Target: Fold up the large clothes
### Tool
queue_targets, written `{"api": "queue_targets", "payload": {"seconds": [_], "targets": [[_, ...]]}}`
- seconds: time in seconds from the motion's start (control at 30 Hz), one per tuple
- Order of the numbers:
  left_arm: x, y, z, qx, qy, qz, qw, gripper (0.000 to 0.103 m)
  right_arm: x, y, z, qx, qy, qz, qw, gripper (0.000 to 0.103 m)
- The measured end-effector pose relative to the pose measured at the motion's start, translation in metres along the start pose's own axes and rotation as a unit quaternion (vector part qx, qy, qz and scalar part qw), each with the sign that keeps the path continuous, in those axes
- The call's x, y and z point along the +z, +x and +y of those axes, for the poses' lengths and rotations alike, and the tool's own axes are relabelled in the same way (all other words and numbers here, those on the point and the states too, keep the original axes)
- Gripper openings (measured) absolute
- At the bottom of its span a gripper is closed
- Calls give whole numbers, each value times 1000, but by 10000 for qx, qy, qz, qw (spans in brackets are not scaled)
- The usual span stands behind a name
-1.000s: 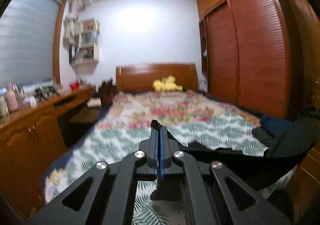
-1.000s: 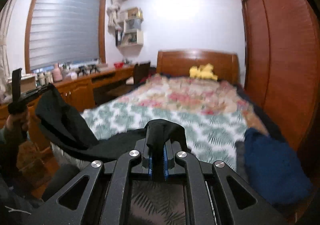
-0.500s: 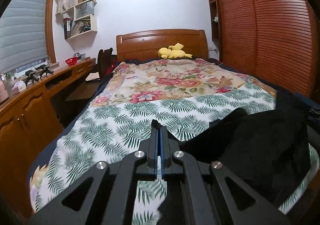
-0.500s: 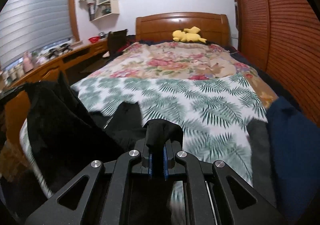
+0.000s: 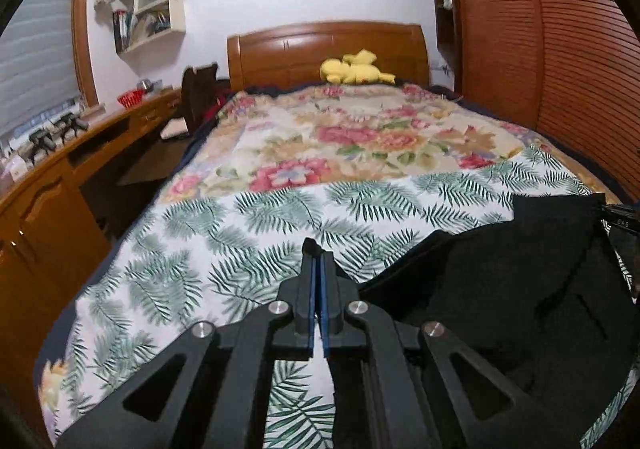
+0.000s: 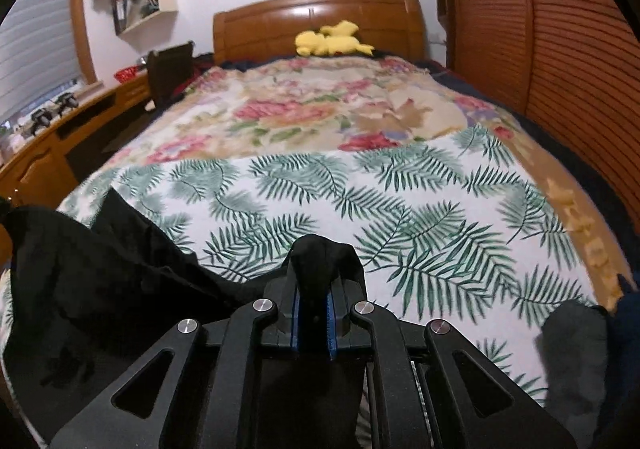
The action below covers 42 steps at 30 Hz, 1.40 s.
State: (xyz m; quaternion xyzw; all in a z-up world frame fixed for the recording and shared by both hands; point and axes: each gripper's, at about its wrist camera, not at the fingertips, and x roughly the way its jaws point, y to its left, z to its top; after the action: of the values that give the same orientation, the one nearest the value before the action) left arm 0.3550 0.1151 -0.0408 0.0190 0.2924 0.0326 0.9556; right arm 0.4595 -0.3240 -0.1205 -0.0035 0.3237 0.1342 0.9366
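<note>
The right gripper (image 6: 316,289) is closed on a fold of the black garment (image 6: 100,289); the cloth rises in a hump between its blue pads. The left gripper (image 5: 318,285) has its jaws pressed fully together. Dark cloth runs under and to the right of it, but the left view does not show clearly if an edge is pinched there.

The garment hangs between both tools and its body lies bunched on the palm-leaf bedspread (image 6: 400,217), at the near end of the bed.

The risk, I think, is that the cloth lands wrinkled or doubled, because it is slack between the two grips. A thin edge can also slip from the left pads.

Only the right view shows a dark blue cloth (image 6: 628,349) at the bed's right edge. The left view alone shows the garment's far corner (image 5: 560,205) lifted.
</note>
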Motion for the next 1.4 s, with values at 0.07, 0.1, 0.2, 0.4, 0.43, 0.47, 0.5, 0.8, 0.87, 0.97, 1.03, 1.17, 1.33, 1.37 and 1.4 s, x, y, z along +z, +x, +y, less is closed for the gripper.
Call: {"api": "queue_targets", "payload": {"seconds": [0.07, 0.1, 0.2, 0.4, 0.43, 0.47, 0.5, 0.8, 0.87, 0.97, 1.03, 1.17, 1.33, 1.37, 1.4], "targets": [[-4, 10, -1, -143, -20, 100, 9998, 0, -4, 11, 1, -37, 28, 118, 9999, 9], [-7, 15, -2, -149, -6, 152, 9998, 1, -5, 14, 1, -57, 46, 117, 9999, 12], [-12, 22, -4, -222, 32, 248, 9994, 3, -7, 13, 2, -195, -7, -14, 9998, 34], [-8, 25, -4, -281, 155, 392, 9987, 9, 1, 0, -1, -242, -12, -42, 9997, 47], [-8, 20, -6, -340, 188, 385, 9985, 9, -1, -5, 3, -193, -86, -19, 9998, 47], [-8, 16, -8, -372, 221, 365, 9984, 10, -3, -12, 7, -114, -192, 21, 9997, 47], [-10, 9, -11, -440, 272, 337, 9981, 10, -9, -20, 12, -23, -313, 48, 9995, 47], [-71, -51, -50, -1017, 494, 404, 9928, 11, -94, -89, 77, 620, -1178, 290, 9907, 47], [-88, -62, -58, -1123, 497, 458, 9914, 11, -109, -97, 89, 745, -1258, 360, 9886, 47], [-111, -78, -69, -1271, 482, 577, 9890, 12, -129, -106, 103, 1000, -1247, 467, 9860, 47], [-126, -88, -74, -1337, 433, 608, 9882, 12, -140, -109, 116, 1076, -1333, 502, 9839, 47], [-149, -104, -81, -1327, 450, 630, 9881, 16, -156, -104, 133, 1113, -1493, 587, 9808, 47], [-170, -108, -85, -1370, 397, 815, 9864, 18, -180, -73, 140, 914, -1648, 948, 9775, 47], [-174, -107, -86, -1343, 424, 841, 9865, 19, -184, -66, 139, 916, -1626, 993, 9774, 47], [-177, -107, -86, -1293, 463, 849, 9869, 19, -186, -64, 137, 929, -1598, 975, 9779, 47]]}}
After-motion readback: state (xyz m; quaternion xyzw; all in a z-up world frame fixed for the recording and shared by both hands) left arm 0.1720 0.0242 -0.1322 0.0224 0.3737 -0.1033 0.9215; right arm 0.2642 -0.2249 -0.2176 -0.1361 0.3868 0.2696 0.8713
